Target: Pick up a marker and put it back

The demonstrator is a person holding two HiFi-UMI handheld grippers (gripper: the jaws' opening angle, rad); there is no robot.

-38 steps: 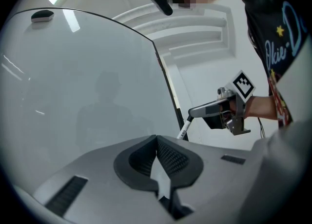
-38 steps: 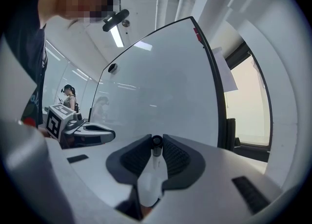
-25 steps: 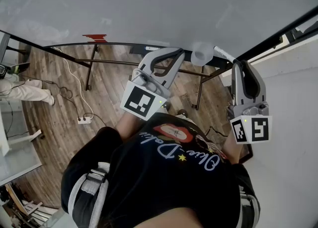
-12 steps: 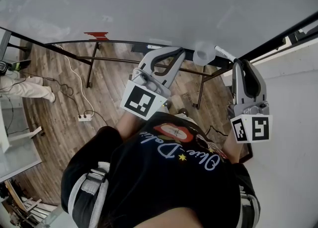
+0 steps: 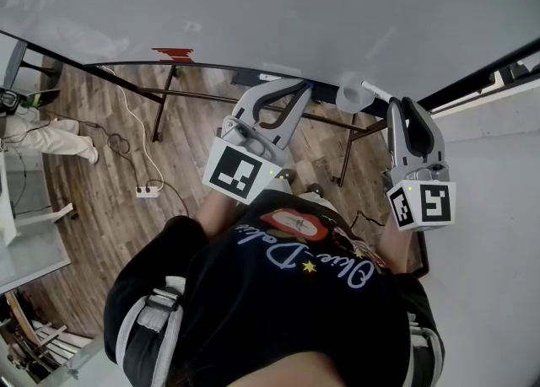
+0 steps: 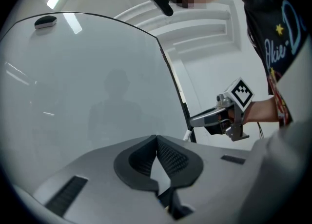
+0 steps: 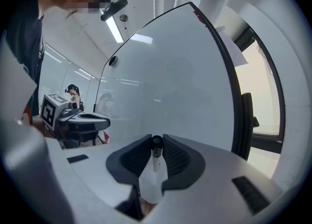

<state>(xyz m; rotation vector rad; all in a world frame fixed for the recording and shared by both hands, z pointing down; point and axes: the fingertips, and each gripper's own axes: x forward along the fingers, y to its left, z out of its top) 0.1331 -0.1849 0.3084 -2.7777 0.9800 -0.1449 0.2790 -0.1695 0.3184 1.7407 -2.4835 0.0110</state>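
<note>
Nearest to us, at 6 o'clock in the head view, is the black printed T-shirt [image 5: 253, 301] of the person who carries both tools. Out from the chest, the grey left tongs [image 6: 156, 140] reach toward 12 o'clock and the grey right tongs [image 7: 156, 141] toward 2 o'clock. They are well apart from each other, and both are aimed level at the board.

In the left gripper view we see the left tongs drawn together, their dark ribbed pads meeting at the tips with nothing between them. In the right gripper view we see the right tongs narrowed onto a white marker with a black end [image 7: 154, 169]. The pads press its barrel from both sides, and the black end sits at the fingertips, pointing at 12 o'clock toward the board. We cannot tell whether that end touches the surface.

Beyond both tools stands the large glossy white whiteboard [image 5: 253, 14] in a thin black frame, filling the upper part of the head view. Below its edge, black metal legs [image 5: 160, 111] go down to the brown wooden plank floor [image 5: 101, 200], where a white power strip [image 5: 148, 191] lies at 9 o'clock. Farthest off, at 9 o'clock in the right gripper view, stands a second person [image 7: 74, 93].
</note>
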